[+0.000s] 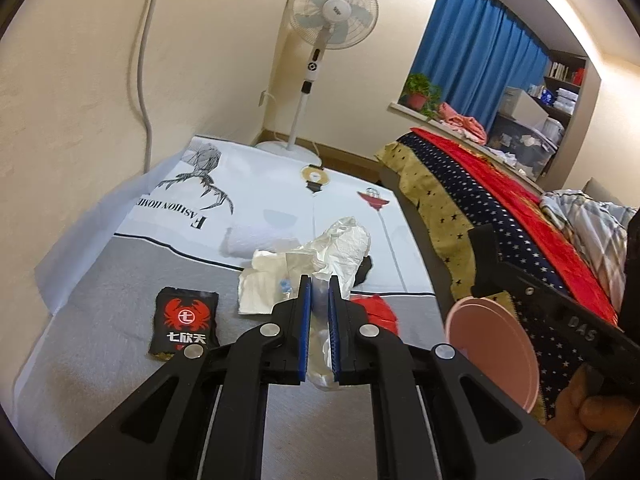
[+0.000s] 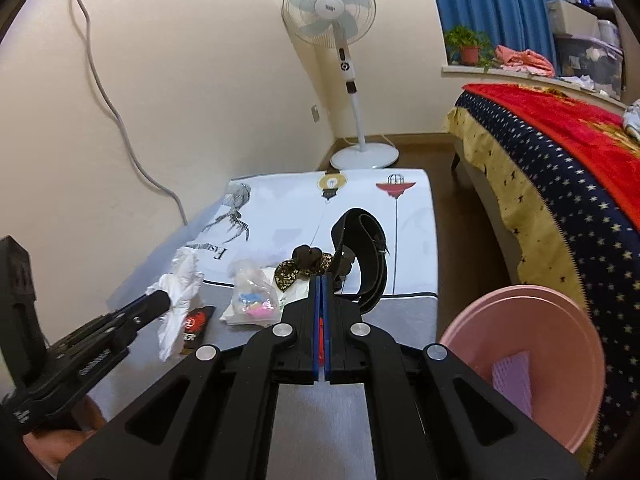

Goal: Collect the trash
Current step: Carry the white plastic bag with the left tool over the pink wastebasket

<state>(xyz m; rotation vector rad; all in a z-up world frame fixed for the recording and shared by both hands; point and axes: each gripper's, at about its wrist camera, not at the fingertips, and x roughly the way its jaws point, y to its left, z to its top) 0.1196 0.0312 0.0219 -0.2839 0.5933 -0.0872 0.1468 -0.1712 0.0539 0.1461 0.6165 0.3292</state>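
Observation:
My left gripper (image 1: 319,282) is shut on a crumpled white tissue (image 1: 340,248), held above the table; the right wrist view shows it too (image 2: 180,300). My right gripper (image 2: 323,280) is shut on a thin red scrap (image 2: 321,332) that shows between its pads; the scrap is also in the left wrist view (image 1: 378,308). A black crab-logo snack packet (image 1: 185,322) lies flat on the grey table to the left. A clear bag with coloured bits (image 2: 254,294) lies on white paper. A pink bin (image 2: 528,364) stands at the table's right side.
A black belt (image 2: 366,256) and a dark bow hair tie (image 2: 306,266) lie further back on the printed tablecloth (image 2: 280,208). A standing fan (image 2: 340,60) is behind the table. A bed with a starred blanket (image 2: 560,184) lies on the right.

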